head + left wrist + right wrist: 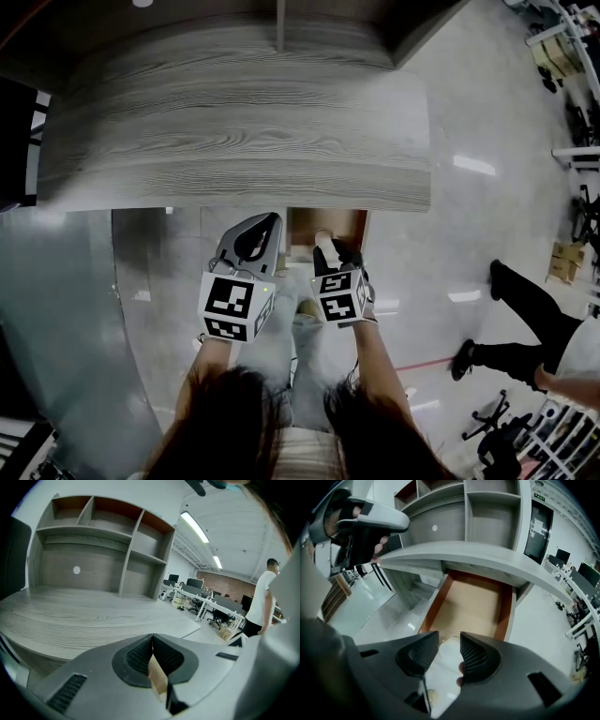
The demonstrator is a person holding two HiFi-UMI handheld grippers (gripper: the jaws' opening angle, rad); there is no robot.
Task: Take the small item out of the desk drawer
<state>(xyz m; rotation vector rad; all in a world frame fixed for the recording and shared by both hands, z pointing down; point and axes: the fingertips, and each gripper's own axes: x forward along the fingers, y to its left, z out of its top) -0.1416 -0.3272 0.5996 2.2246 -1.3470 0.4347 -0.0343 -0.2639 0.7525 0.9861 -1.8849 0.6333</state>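
- Small item (443, 662), pale white, lay at the near end of the open drawer (471, 597).
- Right claw (449, 641) stood apart, the item seen between its jaws.
- Left claw (152, 641) was closed, near the tabletop (93, 616) edge.

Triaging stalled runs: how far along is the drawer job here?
Done: drawer stands open under the desk. In hand: right gripper open over a pale thing, likely the item, at the drawer's front, not gripped. Left gripper shut. Left: grasp, lift out.
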